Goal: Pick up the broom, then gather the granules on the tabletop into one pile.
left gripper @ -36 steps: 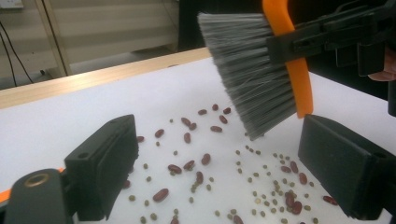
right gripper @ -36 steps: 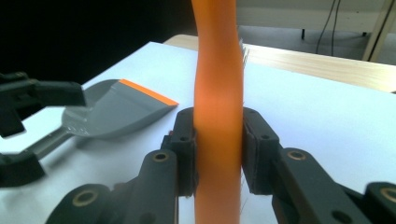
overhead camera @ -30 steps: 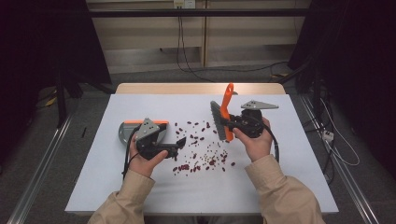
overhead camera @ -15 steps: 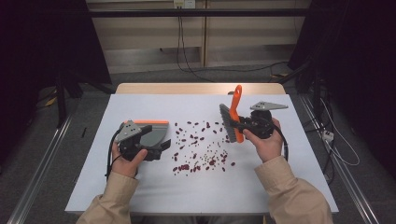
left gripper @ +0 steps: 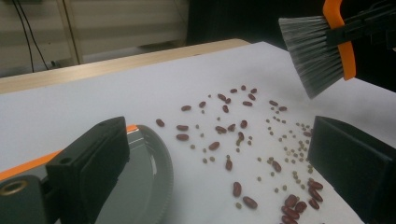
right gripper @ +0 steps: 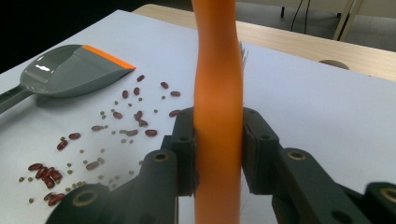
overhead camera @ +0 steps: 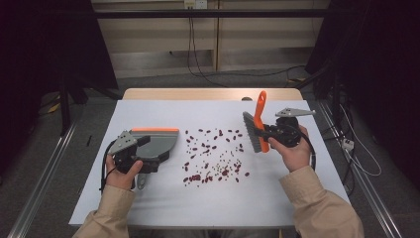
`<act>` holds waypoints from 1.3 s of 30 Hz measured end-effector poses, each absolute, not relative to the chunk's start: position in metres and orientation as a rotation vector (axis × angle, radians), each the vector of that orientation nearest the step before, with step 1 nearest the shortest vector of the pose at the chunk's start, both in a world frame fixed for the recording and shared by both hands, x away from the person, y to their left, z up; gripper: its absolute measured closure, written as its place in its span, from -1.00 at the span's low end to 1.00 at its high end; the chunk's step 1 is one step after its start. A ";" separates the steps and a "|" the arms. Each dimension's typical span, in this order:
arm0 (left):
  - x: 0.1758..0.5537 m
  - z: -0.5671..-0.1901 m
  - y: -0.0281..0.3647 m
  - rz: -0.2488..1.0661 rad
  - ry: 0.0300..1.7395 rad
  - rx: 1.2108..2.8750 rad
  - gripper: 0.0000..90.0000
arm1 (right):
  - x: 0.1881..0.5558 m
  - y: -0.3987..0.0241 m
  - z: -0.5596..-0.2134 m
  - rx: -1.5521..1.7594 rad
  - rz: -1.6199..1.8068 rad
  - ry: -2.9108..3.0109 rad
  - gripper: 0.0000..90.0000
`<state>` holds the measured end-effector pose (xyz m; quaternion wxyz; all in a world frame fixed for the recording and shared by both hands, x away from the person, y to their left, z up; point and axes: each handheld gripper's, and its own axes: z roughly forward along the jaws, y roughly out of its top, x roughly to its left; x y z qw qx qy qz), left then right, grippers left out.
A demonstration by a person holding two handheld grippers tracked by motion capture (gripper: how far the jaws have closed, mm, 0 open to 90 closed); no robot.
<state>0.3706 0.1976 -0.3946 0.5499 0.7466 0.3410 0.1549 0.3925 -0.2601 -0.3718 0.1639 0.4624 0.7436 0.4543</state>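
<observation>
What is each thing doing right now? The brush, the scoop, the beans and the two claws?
Brush: lifted off the table, gripped by its orange handle.
Dustpan: lying flat on the table, empty.
Beans: scattered loose on the table, none swept up yet.
Right claw: shut on the brush.
Left claw: open, over the dustpan.

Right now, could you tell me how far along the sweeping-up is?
Early. Done: the right claw is shut on the brush. In hand: the dustpan sits left of the spill, empty, with the left claw at its handle. Left: every bean still lies scattered on the table.
</observation>
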 end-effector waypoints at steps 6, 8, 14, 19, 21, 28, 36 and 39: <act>0.369 -0.398 0.203 0.362 0.818 1.775 -0.88 | 0.394 -0.271 -0.373 1.342 1.259 2.128 0.56; 0.368 -0.399 0.205 0.362 0.813 1.780 -0.88 | 0.395 -0.274 -0.373 1.338 1.235 2.136 0.56; 0.366 -0.400 0.209 0.367 0.821 1.777 -0.88 | 0.398 -0.284 -0.374 1.355 1.223 2.136 0.56; 0.367 -0.402 0.211 0.363 0.827 1.783 -0.88 | 0.399 -0.293 -0.372 1.378 1.180 2.142 0.56; 0.366 -0.402 0.212 0.362 0.826 1.779 -0.88 | 0.402 -0.296 -0.374 1.389 1.151 2.156 0.56; 0.366 -0.404 0.212 0.359 0.820 1.787 -0.88 | 0.412 -0.295 -0.388 1.444 1.036 2.222 0.56; 0.367 -0.406 0.214 0.361 0.826 1.791 -0.88 | 0.433 -0.269 -0.406 1.378 0.931 2.224 0.57; 0.368 -0.408 0.216 0.358 0.830 1.795 -0.88 | 0.440 -0.262 -0.412 1.380 0.930 2.236 0.56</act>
